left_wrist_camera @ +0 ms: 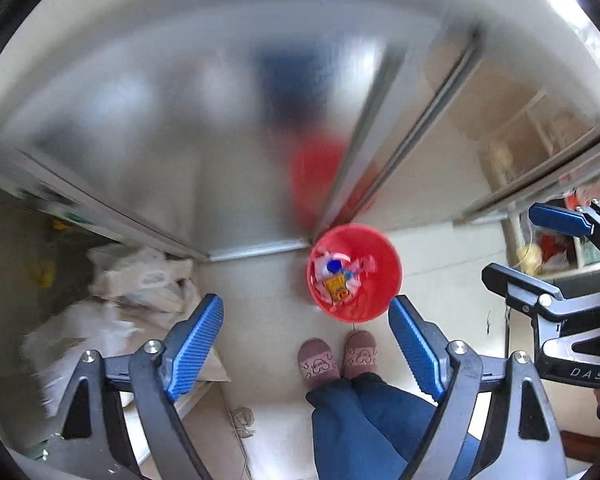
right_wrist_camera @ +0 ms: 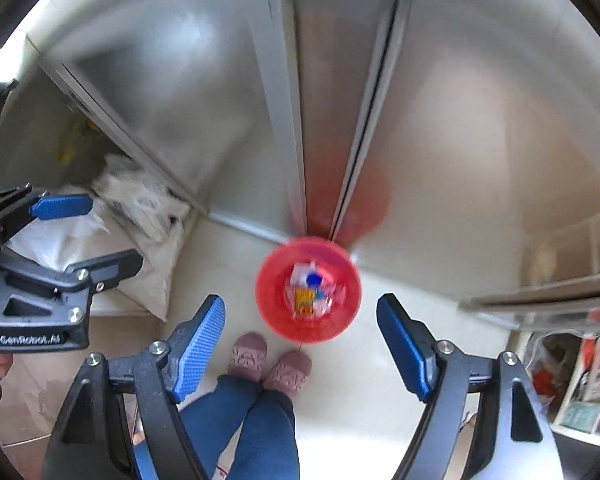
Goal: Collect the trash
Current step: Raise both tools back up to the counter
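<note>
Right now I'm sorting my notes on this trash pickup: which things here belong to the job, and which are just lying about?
Belongs to the job:
- red bin on the floor
- wrappers inside it
- left gripper, open, empty
- right gripper, open, empty

Just lying about:
- white bags by the wall
- shelf clutter

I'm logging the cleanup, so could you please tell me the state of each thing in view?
Red bin: upright on the floor, trash inside, uncovered.
Left claw: open, empty.
Right claw: open, empty.
Sliding doors: closed behind the bin.
White bags: slumped on the floor at the left.
Slippers: worn, side by side.
</note>
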`<state>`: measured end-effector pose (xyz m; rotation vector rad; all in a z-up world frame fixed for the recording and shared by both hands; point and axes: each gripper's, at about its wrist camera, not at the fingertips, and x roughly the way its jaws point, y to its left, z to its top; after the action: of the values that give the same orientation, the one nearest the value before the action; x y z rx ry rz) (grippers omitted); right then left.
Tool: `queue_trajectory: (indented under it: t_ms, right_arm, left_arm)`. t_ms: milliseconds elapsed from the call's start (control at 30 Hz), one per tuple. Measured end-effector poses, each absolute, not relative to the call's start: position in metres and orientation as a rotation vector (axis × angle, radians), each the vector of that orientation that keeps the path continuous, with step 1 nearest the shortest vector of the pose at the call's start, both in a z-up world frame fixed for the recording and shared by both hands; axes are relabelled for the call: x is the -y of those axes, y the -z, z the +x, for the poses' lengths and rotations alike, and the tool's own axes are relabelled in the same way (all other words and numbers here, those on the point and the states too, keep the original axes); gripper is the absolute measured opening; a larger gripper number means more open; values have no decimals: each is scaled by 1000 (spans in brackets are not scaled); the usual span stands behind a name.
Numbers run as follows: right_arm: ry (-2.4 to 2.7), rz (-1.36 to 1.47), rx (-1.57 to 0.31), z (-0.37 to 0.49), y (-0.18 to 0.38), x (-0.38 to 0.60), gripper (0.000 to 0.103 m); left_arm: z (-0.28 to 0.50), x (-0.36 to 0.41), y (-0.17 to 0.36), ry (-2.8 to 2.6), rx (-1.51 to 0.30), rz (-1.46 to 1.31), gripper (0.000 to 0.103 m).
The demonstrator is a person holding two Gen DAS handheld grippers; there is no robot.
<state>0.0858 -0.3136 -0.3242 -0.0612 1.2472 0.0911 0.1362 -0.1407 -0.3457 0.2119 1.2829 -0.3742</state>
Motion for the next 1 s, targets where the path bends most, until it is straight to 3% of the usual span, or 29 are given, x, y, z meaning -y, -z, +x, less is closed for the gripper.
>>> queue_trajectory:
  t_ms: [267,500,700,1000]
  right_arm:
    - [-137,-97,-1054,82,191,301,88]
    - [-155,-137,-929,101,126,289,89]
    - [-205,-169,-884,138,103,267,97]
    - [-296,-266,-899,225,100,215,97]
  left_arm:
    - [125,118,210,265,-1129,165,86]
    - [140,98,139,168,-980,186,91]
    - [177,69,110,110,-928,132,97]
    - [267,7,116,29,-962,45,102]
